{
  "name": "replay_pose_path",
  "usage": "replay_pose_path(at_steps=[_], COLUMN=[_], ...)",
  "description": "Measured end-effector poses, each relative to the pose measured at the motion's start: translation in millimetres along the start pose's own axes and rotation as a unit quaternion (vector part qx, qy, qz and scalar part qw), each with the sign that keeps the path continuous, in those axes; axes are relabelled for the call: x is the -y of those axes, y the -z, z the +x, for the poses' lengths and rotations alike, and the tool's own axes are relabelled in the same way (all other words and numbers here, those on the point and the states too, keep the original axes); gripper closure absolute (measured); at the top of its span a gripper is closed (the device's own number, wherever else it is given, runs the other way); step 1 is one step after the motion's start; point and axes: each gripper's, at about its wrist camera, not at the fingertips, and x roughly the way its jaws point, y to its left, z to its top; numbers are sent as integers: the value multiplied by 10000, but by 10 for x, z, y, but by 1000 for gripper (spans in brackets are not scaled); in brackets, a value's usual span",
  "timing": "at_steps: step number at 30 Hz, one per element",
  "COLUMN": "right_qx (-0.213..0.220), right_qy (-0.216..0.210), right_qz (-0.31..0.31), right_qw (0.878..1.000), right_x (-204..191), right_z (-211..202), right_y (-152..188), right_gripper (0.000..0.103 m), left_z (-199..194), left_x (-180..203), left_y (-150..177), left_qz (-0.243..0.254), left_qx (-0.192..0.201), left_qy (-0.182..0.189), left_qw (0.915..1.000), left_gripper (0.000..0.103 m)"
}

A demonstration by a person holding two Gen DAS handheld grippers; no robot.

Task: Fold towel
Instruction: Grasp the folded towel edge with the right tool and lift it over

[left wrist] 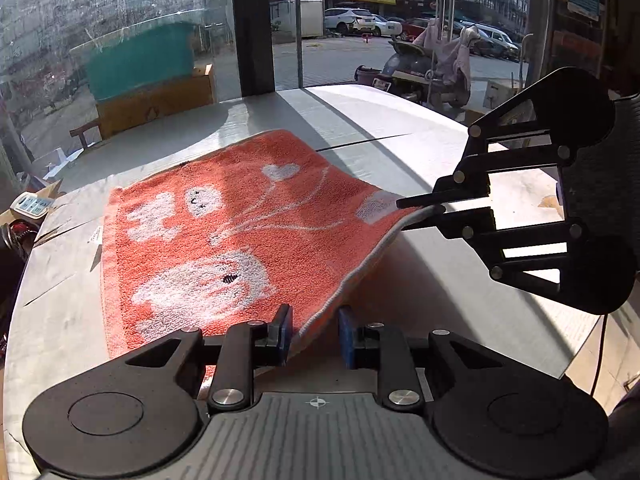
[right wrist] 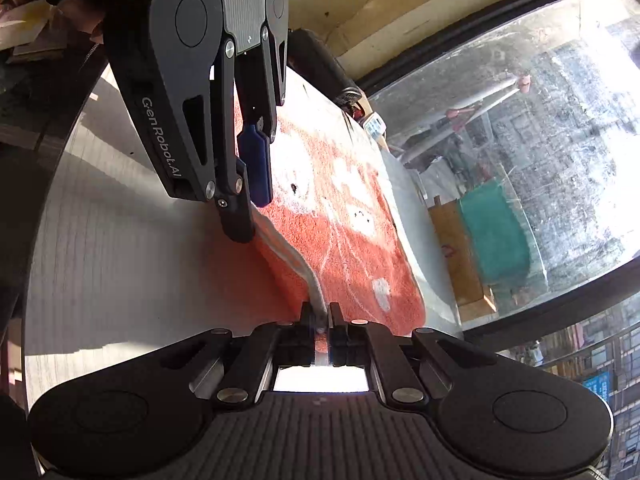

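Observation:
An orange towel with white cartoon figures lies on the white round table. Its right edge is lifted off the table. My left gripper is open, its blue pads on either side of the towel's near right corner, apart from it. My right gripper is shut on the towel's far right corner and holds it up. In the right wrist view the right gripper pinches the grey towel hem, the towel spreads beyond, and the left gripper hangs open over the raised edge.
A power strip and dark cables sit at the table's left edge. A glass wall stands behind the table, with a green and wooden crate outside. The table's bare right part lies under the lifted edge.

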Motion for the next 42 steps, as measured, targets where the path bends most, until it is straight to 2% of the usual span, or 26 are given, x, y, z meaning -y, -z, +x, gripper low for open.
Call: replay_pose_path(at_steps=[3,9,11,13,15,18,21,25,33,39,40,42], right_qx=[-28,-28,17,51,58,46,51,44,87,50,33,-3], right_qy=[-85,-18,108,184,255,337,429,542,518,330,303,251], right_qz=[210,356,363,359,385,503,527,444,3,-341,-369,-393], right_qw=[9997,9994,9993,9992,9989,9982,9977,9975,9986,9989,9989,9989], right_x=[57,115,166,215,287,421,559,759,931,1028,1050,1082], right_z=[-77,-225,-238,-241,-234,-197,-138,6,323,700,776,896], right_y=[-5,-81,-155,-236,-326,-471,-604,-763,-1008,-1177,-1203,-1242], right_gripper=[97,97,97,97,97,97,97,97,97,97,97,97], left_z=[-120,-262,-297,-335,-348,-308,-272,-211,-140,-31,-10,25], left_x=[-164,-328,-358,-376,-352,-297,-292,-282,-378,-530,-572,-663], left_y=[40,111,130,121,99,99,100,70,-48,-61,-59,-47], left_qz=[-324,-387,-450,-554,-506,-294,-295,-225,-376,-671,-755,-948], left_qx=[52,45,43,74,113,70,-30,-58,22,-125,-162,-234], left_qy=[-163,-520,-466,-170,-10,-174,-134,-315,-448,-527,-533,-516], left_qw=[9993,9979,9979,9983,9987,9994,9995,9992,9983,9963,9956,9939], left_gripper=[77,74,74,74,63,60,60,60,60,63,66,79])
